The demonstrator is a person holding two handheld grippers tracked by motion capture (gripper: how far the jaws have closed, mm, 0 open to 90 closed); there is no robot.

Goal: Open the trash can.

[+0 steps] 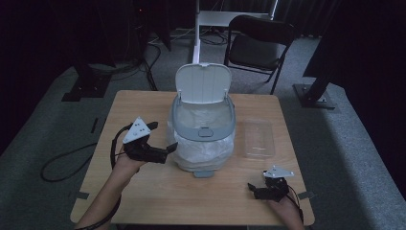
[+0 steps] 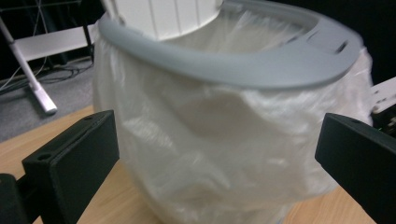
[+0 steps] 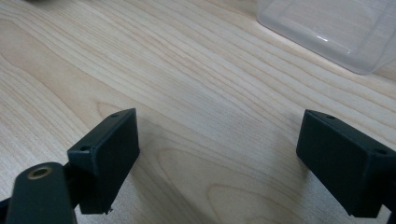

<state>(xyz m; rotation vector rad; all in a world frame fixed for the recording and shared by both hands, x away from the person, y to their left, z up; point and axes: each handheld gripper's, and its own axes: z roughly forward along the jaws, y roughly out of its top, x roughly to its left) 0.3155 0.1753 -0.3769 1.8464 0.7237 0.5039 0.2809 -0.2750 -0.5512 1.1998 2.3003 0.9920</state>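
- Left gripper (image 1: pixel 162 138), jaws spread wide, sits just beside the bagged bin (image 1: pixel 203 139).
- Right gripper (image 1: pixel 258 189), released, rests low over the desk (image 1: pixel 143 191) near a clear tray (image 1: pixel 258 139).

I'm working in what looks like a dim recording lab: black curtains (image 1: pixel 43 48) all round, grey carpet (image 1: pixel 335 158), metal stand feet (image 1: pixel 313 96) at both sides, cables (image 1: pixel 143 62), and a folding chair (image 1: pixel 258 45) beyond the table (image 1: pixel 143 110).
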